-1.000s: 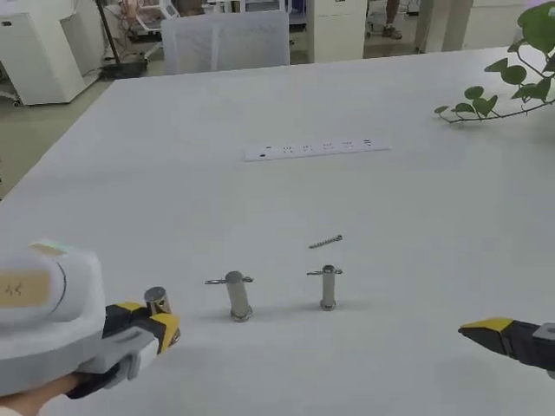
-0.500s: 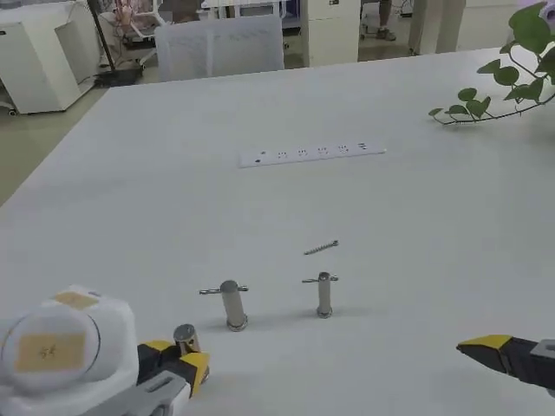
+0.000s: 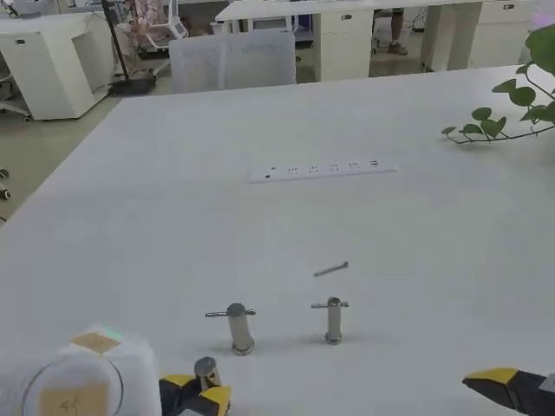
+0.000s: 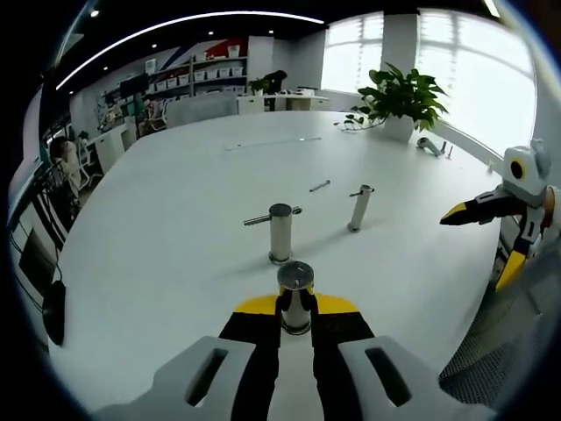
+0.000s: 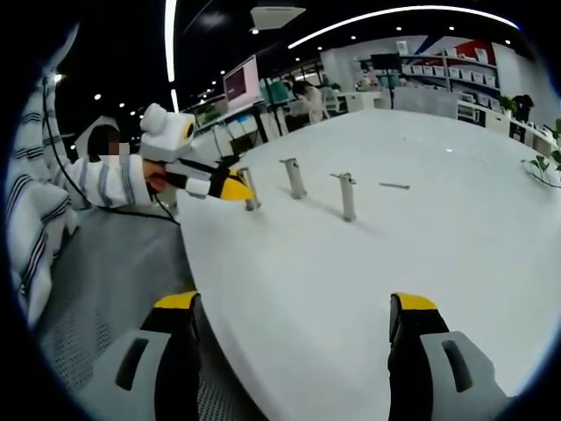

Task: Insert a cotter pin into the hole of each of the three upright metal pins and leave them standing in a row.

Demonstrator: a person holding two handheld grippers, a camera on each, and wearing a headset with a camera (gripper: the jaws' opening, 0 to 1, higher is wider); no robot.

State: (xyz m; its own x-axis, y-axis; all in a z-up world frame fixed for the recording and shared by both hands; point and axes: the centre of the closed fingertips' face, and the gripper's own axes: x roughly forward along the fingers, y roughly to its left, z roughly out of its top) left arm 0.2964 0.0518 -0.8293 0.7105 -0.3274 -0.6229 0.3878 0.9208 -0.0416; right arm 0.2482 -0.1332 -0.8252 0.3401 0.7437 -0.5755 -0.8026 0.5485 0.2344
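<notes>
Left tongs (image 4: pixel 295 309) pinched the bare pin (image 4: pixel 295 281); right tongs (image 5: pixel 298 317) gaped. It wanted standing square, aligned with the pair (image 4: pixel 280 232) ahead.

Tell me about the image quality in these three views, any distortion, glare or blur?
Head view: soft even light, faint shadows under the two standing pins, left tool blurred up close. Left gripper view: fisheye curves the table edge; windows blown out; the held pin sharp. Right gripper view: ceiling lights bend into arcs, background dim.
</notes>
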